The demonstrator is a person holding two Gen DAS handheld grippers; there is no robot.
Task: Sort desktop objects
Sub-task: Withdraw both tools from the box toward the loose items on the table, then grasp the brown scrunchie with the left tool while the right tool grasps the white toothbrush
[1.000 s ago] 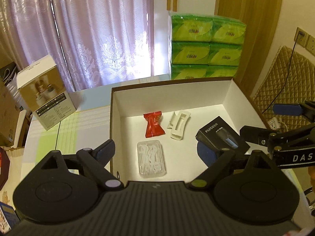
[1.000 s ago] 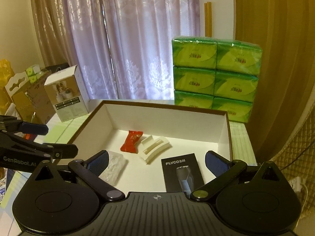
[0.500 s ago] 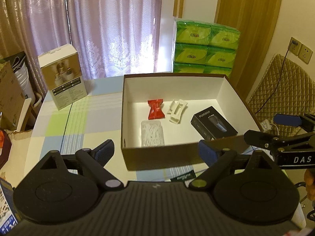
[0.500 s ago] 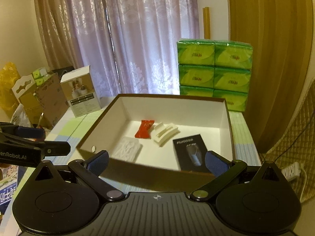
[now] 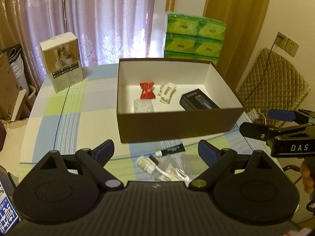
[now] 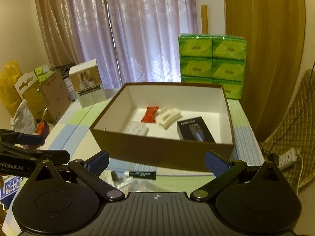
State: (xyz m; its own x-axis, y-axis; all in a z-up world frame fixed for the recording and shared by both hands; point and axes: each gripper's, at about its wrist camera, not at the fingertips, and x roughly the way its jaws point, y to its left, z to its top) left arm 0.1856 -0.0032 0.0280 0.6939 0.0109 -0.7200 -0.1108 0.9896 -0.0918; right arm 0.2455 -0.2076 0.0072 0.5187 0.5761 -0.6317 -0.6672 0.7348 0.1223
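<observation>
I count one open cardboard box point(image 5: 177, 125) on the table point(image 5: 74, 118), and four things inside it: one red packet point(image 5: 147, 90), one white plastic clip point(image 5: 166, 93), one clear plastic case point(image 5: 143, 106) and one small black carton point(image 5: 198, 101). In front of the box I see one dark green tube point(image 5: 171, 149) and one clear bag point(image 5: 169, 169) of small white bits; I cannot count what is in the bag. Further back stands one white product box point(image 5: 62, 61). Behind the table I count six green tissue packs point(image 6: 212, 64) showing, stacked two wide and three high. I have two grippers, the left gripper point(image 5: 155, 150) and the right gripper point(image 6: 156, 160), each with two fingers.
</observation>
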